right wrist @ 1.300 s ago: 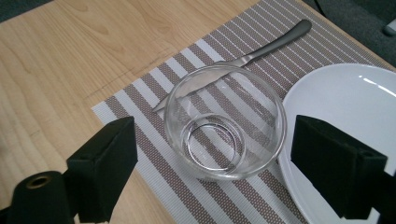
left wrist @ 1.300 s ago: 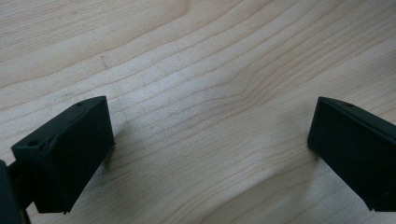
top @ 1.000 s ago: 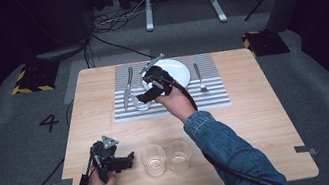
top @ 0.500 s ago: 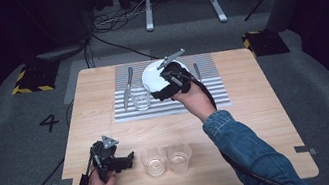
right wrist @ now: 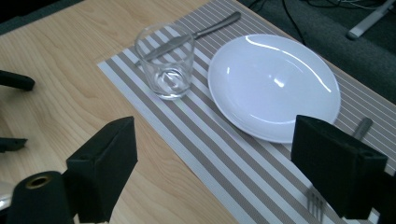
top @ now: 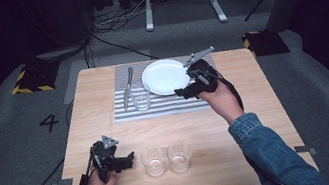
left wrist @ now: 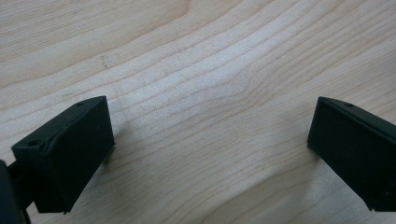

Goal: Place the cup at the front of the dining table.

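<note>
Fork (right wrist: 334,179): lies on the mat (top: 164,103) right of the plate (top: 166,76), long axis running near to far, directly beneath the right gripper (top: 187,91), whose jaws stand apart and empty. Left gripper (top: 126,161), jaws apart on bare table (top: 240,130), sits well off toward the near left, so the right hand is nearer. Count: one fork, one plate, one knife (top: 127,86), three glasses, one mat.
</note>
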Demonstrator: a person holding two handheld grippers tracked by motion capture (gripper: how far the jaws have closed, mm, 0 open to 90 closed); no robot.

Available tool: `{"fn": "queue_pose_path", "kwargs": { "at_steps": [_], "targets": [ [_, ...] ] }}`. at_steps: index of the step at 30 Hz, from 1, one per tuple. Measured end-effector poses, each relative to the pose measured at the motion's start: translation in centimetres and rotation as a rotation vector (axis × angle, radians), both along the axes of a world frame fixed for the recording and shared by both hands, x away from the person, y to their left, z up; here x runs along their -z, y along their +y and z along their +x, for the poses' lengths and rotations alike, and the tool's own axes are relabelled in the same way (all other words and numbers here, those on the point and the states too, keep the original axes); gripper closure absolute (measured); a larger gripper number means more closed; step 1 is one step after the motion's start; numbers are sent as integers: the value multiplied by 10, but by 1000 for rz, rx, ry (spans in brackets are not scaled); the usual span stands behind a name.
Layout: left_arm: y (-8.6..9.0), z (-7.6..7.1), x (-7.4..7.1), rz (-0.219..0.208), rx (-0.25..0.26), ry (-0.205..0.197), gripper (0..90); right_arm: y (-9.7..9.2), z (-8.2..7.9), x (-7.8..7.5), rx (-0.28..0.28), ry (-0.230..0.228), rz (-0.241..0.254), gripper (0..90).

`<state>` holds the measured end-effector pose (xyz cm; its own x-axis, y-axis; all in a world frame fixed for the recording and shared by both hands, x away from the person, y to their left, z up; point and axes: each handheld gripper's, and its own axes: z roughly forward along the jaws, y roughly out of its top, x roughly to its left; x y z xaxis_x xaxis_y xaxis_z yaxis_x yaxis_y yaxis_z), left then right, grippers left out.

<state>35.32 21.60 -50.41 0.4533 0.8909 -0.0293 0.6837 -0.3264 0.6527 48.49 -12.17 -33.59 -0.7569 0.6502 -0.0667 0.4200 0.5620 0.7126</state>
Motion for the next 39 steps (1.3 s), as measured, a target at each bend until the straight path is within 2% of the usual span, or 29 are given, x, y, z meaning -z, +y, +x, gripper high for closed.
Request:
{"fn": "queue_pose_path", "kwargs": {
  "at_steps": [1,5,8,13,16,20,21,23,24,28,29,34,39],
  "targets": [
    [0,0,0,0,0,0,5,-4,-1,0,19,13,-3,148],
    [0,0,0,0,0,0,5,-18,-2,3,36,18,-17,148],
    [0,0,0,0,0,0,5,-39,-4,7,61,23,-4,148],
    [0,0,0,0,0,0,5,-55,-6,11,90,42,14,148],
    [0,0,0,1,0,-1,5,-73,-8,17,109,61,27,148],
    [0,0,0,2,0,-1,5,-89,-11,24,111,68,16,148],
    [0,0,0,0,0,0,5,-92,-13,25,127,80,31,148],
    [0,0,0,0,0,-1,5,-100,-14,29,129,82,20,148],
    [0,0,0,0,0,-1,5,-102,-16,31,147,90,33,148],
    [0,0,0,0,0,0,5,-114,-19,38,156,95,38,148],
    [0,0,0,0,0,0,5,-122,-21,44,160,98,44,148],
    [0,0,0,0,0,0,5,-135,-26,54,173,104,36,148],
    [0,0,0,0,0,0,5,-151,-33,73,205,105,41,148]
  ]
}}
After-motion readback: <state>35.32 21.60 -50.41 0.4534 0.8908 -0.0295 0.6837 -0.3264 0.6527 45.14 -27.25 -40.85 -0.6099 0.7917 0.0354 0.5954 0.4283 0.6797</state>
